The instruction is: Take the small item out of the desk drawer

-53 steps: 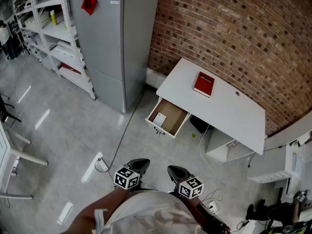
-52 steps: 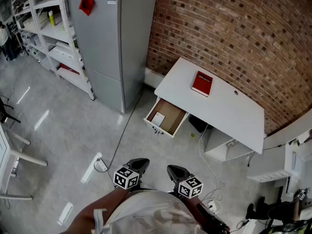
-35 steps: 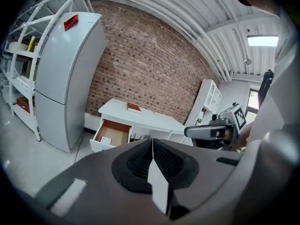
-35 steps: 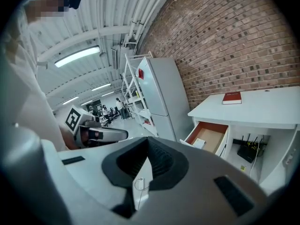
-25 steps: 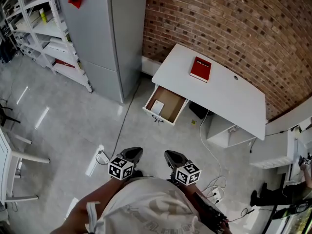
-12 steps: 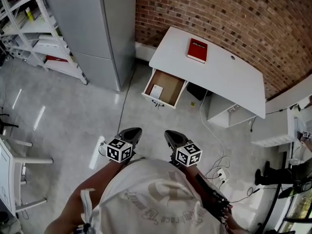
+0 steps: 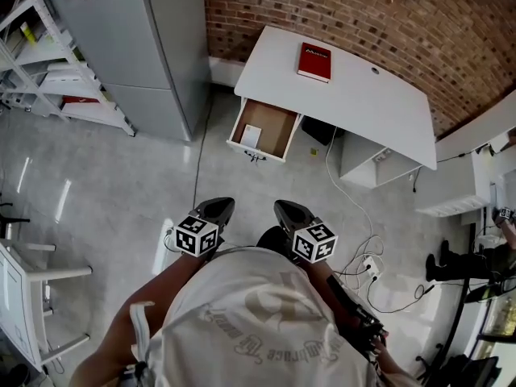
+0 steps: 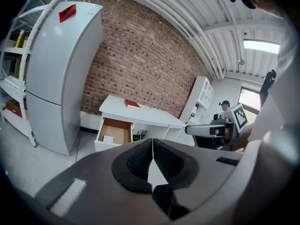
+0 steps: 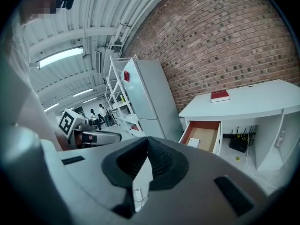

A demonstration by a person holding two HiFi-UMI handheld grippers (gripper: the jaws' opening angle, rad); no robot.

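From the head view, the white desk (image 7: 355, 95) stands against the brick wall with its drawer (image 7: 262, 130) pulled open, so the small item (image 7: 251, 136), a pale flat piece, lies exposed in the drawer's left part, ready to be reached from above. A red book (image 7: 314, 61) rests on the desktop, apart from the job. The left gripper (image 7: 216, 210) and right gripper (image 7: 290, 214) are held low and close to the body, well apart from the desk; I judge this a carrying posture for the approach, not a reach. In the left gripper view, the jaws meet tip to tip with nothing between them, sensibly closed since nothing is near enough to grasp; the open drawer (image 8: 114, 131) and the item (image 8: 108, 138) sit far ahead. In the right gripper view, the jaws likewise touch at their tips and hold nothing, aimed towards the drawer (image 9: 202, 136), where the item (image 9: 193, 142) shows near the front corner.
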